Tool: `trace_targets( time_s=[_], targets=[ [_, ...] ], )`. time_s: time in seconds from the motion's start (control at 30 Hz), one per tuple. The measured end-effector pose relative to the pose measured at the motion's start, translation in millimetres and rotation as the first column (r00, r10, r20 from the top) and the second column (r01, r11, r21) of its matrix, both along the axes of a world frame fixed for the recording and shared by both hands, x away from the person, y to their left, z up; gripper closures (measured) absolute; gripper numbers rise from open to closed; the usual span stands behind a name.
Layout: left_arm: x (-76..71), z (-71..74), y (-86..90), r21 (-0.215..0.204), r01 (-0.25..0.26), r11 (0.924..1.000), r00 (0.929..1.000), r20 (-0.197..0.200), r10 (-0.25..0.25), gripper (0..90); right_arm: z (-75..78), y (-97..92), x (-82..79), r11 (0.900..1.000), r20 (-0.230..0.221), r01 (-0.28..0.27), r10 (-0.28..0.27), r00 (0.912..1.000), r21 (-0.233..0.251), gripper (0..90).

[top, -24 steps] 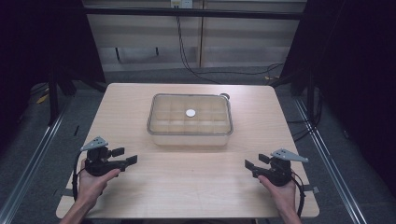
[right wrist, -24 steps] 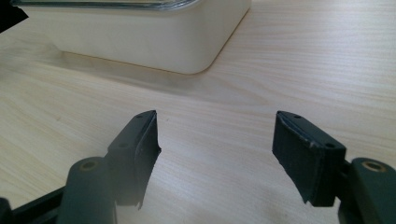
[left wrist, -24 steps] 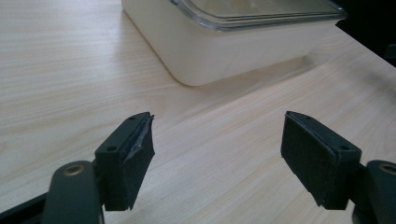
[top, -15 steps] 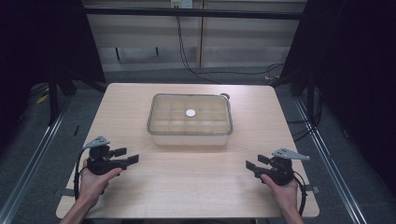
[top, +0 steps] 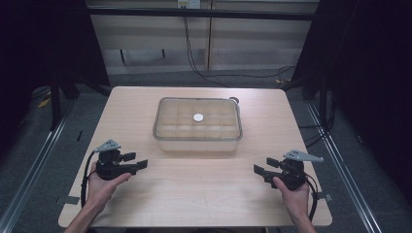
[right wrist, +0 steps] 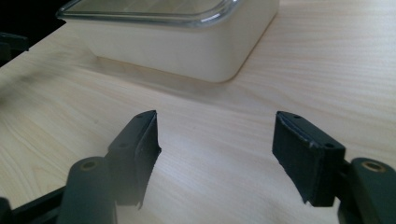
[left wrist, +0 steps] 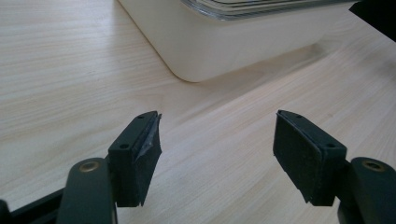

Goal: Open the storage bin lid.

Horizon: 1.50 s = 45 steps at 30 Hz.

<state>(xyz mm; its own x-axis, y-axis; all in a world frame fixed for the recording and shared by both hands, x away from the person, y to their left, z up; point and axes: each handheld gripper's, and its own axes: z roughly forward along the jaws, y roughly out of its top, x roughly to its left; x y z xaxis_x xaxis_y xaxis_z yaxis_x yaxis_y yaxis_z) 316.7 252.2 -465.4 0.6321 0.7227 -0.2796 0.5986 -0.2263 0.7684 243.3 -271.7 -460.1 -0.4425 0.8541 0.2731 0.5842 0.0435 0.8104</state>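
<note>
From the high view, your left gripper (top: 135,161) rests low over the wooden table (top: 194,194) at about 8 o'clock, its jaws apart and empty, pointing toward the table's middle. Your right gripper (top: 262,167) sits at about 4 o'clock, jaws likewise apart with nothing between them, facing inward. The lidded container (top: 197,124) stands well apart from both, past the table's centre toward 12 o'clock, with a small white disc (top: 198,117) on the middle of its clear lid. Your hands hold the grippers from the near edge.

In the left gripper view, your left gripper (left wrist: 217,144) shows both black pads spread wide over bare wood. One rounded corner of the container (left wrist: 224,42) lies ahead at 12 o'clock, clear of the jaws.

In the right gripper view, your right gripper (right wrist: 215,142) also has its pads standing apart over bare wood. The container (right wrist: 187,44) sits ahead toward 11 o'clock, its clear lid rim visible, untouched.
</note>
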Motion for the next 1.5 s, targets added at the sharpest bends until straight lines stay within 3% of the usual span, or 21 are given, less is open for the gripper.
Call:
trace_targets(
  time_s=[0.17,0.3,0.33,0.47,0.57,0.67,0.8,1.0,1.13,1.2,1.33,1.43,1.5],
  targets=[
    [3.7,4.5,-0.6,-0.036,-0.006,0.9993,1.0,-0.002,0.006,32.0,1.1,6.8,13.0,0.9992,-0.021,-0.033,0.033,0.9992,-0.021,30.4],
    [7.0,14.1,-4.2,-0.018,0.016,0.9997,0.9987,0.049,-0.015,35.2,3.9,10.1,18.2,0.9989,-0.028,-0.046,0.045,0.9986,-0.008,30.0],
    [7.9,16.0,-5.1,-0.022,0.029,0.9993,0.9983,0.051,-0.028,38.9,8.3,13.3,20.9,0.9985,-0.019,-0.053,0.053,0.9984,-0.015,29.5],
    [10.3,20.7,-9.5,-0.003,0.05,0.9987,0.9959,0.075,-0.05,39.5,15.5,15.9,30.1,0.9985,-0.005,-0.052,0.052,0.9986,-0.015,29.4],
    [15.6,21.9,-10.9,-0.071,0.05,0.9963,0.9969,0.064,-0.045,37.7,18.7,16.7,38.5,0.9988,-0.005,-0.049,0.049,0.9988,-0.005,29.4],
    [20.3,27.3,-14.8,-0.033,0.043,0.9985,0.9947,0.095,-0.04,38.6,19.3,18.0,43.9,0.9987,-0.004,-0.051,0.051,0.9987,-0.001,29.3],
    [26.4,34.1,-16.8,-0.004,0.015,0.9999,0.9958,0.09,-0.015,30.6,18.9,25.2,47.8,0.9988,0.012,-0.048,0.048,0.9988,0.002,27.5],
    [38.9,43.4,-16.3,-0.026,0.027,0.9993,0.997,0.073,-0.025,30.1,20.2,28.2,60.1,0.9987,0.006,-0.051,0.051,0.9987,0.0,27.2],
    [47.9,43.3,-19.5,0.0,0.055,0.9985,0.9959,0.072,-0.055,27.1,26.5,28.6,71.3,0.9985,0.001,-0.055,0.055,0.9985,-0.004,26.8],
    [51.9,41.6,-21.7,-0.026,0.069,0.9972,0.9963,0.053,-0.068,26.6,30.3,29.6,77.0,0.9975,0.001,-0.07,0.07,0.9975,-0.012,26.6],
    [55.6,40.9,-24.5,-0.003,0.083,0.9965,0.9945,0.065,-0.083,26.9,36.1,32.5,90.0,0.9967,-0.017,-0.08,0.08,0.9966,-0.008,26.6],
    [59.6,44.6,-25.5,-0.011,0.071,0.9974,0.9951,0.07,-0.07,27.0,37.6,33.6,97.7,0.9969,-0.026,-0.078,0.078,0.9966,-0.01,25.7],
    [63.5,48.4,-25.6,-0.003,0.073,0.9973,0.9944,0.077,-0.072,28.1,39.0,33.6,103.0,0.9961,-0.023,-0.087,0.087,0.9959,-0.014,30.6]
  ],
)
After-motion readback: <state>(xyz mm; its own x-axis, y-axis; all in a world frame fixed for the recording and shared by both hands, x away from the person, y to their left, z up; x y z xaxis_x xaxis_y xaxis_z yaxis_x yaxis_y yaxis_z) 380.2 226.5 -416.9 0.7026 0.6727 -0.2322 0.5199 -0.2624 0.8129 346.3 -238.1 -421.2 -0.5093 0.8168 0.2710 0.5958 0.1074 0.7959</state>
